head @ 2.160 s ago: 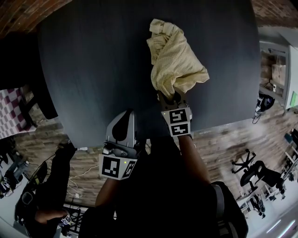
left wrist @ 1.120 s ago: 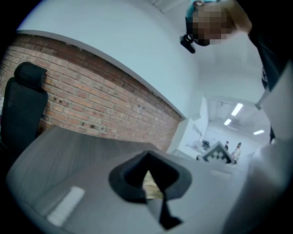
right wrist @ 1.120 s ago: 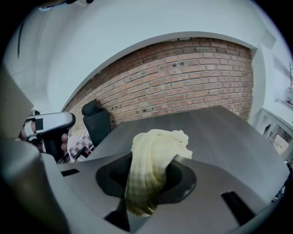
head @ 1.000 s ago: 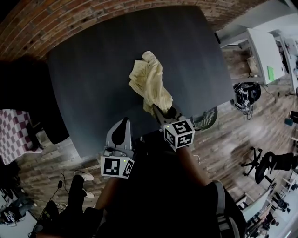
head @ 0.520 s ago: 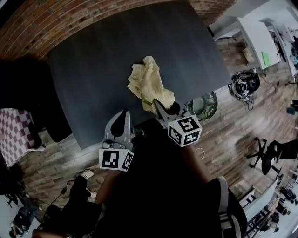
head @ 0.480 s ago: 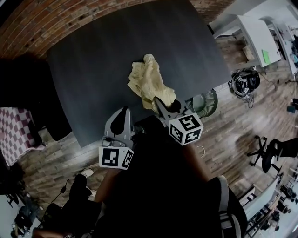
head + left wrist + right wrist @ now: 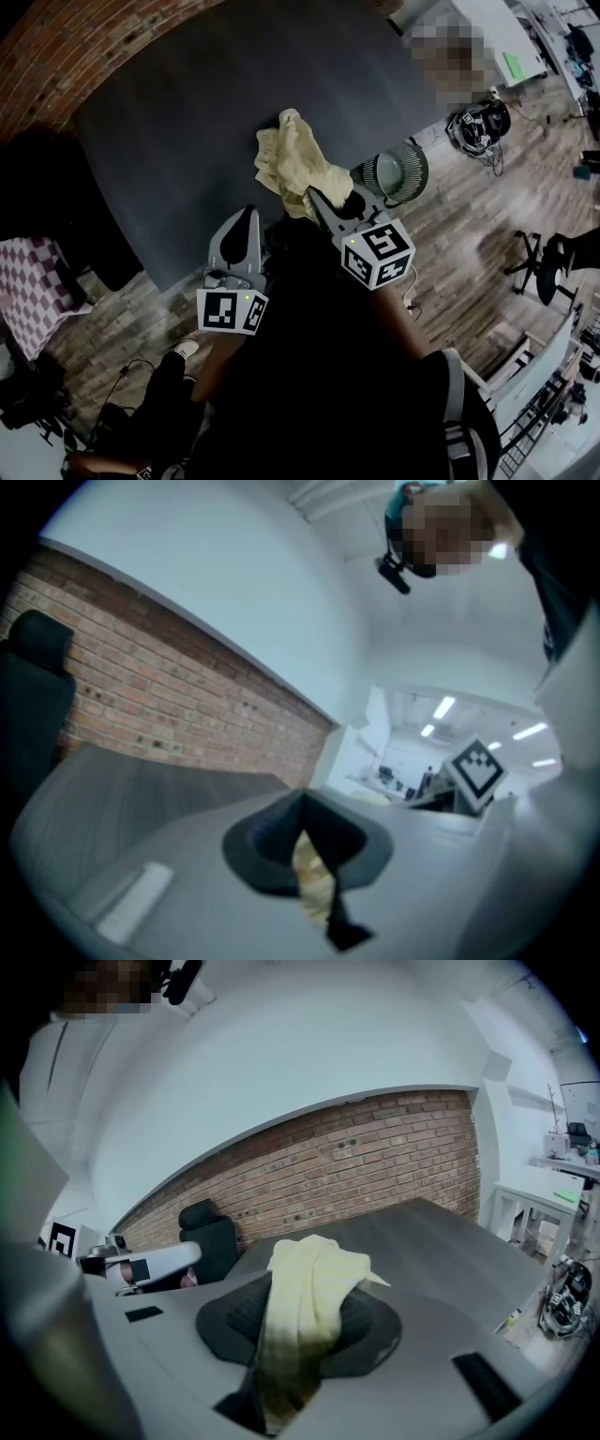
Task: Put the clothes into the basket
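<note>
near edge of the dark table [image 7: 187, 141] just ahead of both grippers, its corner close beside the round wire basket [image 7: 418, 174] on open wood floor [image 7: 469, 234]; roomy to the right, with an office chair [image 7: 562, 262] well apart. brick wall [image 7: 56, 47] beyond the far edge. right gripper [image 7: 330, 202] clamped part-way closed on the yellow cloth [image 7: 291, 159], held over the table near that edge, long axis running from the jaws away toward the wall. left gripper [image 7: 246, 216] beside it, jaws together, gripping nothing.
</note>
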Action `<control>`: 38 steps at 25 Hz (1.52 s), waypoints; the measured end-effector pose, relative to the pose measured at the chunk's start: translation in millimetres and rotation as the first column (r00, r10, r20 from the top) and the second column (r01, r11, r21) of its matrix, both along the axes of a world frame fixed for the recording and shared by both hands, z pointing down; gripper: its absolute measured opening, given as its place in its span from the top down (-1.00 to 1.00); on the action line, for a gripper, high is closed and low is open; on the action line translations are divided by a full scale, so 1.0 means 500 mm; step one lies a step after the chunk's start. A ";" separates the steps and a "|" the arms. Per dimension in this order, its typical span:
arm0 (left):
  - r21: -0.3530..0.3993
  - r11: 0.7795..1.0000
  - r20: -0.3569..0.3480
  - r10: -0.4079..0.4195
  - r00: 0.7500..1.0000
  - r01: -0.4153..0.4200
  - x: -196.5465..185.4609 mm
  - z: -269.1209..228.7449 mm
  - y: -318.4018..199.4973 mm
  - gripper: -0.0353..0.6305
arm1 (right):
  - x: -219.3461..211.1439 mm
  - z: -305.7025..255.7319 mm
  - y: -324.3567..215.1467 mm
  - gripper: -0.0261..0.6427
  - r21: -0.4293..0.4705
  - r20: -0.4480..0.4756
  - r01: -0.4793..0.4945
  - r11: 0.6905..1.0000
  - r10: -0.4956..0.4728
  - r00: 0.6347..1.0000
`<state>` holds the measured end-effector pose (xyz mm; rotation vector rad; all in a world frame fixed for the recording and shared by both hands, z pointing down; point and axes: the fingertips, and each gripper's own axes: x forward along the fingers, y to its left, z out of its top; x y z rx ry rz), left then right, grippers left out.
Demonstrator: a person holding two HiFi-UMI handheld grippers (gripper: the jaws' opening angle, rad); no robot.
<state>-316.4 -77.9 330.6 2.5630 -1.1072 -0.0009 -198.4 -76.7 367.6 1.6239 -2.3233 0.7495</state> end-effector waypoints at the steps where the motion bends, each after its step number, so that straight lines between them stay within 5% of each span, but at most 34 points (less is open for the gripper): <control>1: -0.002 1.000 0.000 0.012 1.000 -0.012 0.008 -0.001 0.003 0.88 | 0.004 -0.004 0.007 0.57 -0.001 0.004 -0.005 1.000 0.005 1.000; 19: 0.058 0.978 0.036 0.198 0.980 -0.199 0.223 -0.040 0.070 0.88 | 0.147 -0.083 0.149 0.57 0.092 0.063 -0.118 0.989 0.112 0.992; 38: 0.031 0.889 0.046 0.455 0.889 -0.456 0.559 -0.026 0.359 0.88 | 0.420 -0.061 0.486 0.57 0.075 0.027 -0.334 0.939 0.333 0.943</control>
